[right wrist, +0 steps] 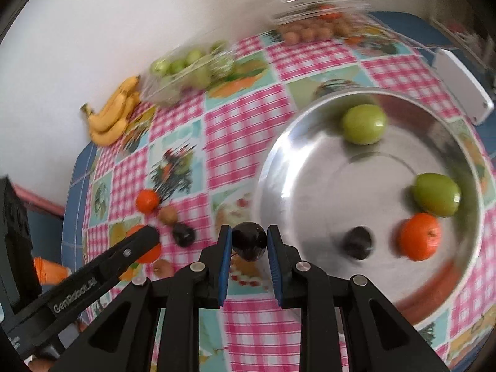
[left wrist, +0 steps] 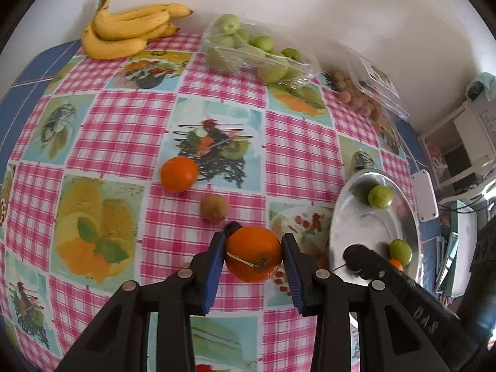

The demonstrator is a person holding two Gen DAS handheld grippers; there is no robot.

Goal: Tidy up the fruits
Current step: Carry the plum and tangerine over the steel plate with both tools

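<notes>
Two fruits in hand. Orange [left wrist: 253, 252]: clamped between the pads of the left gripper [left wrist: 252, 249], lifted off the tablecloth [left wrist: 124, 117]; metal bowl [left wrist: 344, 217] lies to that claw's right. Dark plum [right wrist: 249, 241]: pinched in the right gripper [right wrist: 249, 241], held just outside the bowl's near-left rim, bowl centre ahead and to the right; this hand judged nearer. Bowl contents: two green fruits [right wrist: 364, 124], one small orange [right wrist: 419, 236], one dark plum [right wrist: 358, 242]. Loose ahead of the left claw: kiwi [left wrist: 214, 207], second orange [left wrist: 179, 174]. Far edge: bananas [left wrist: 124, 31], clear tub of green fruit [left wrist: 257, 52].
</notes>
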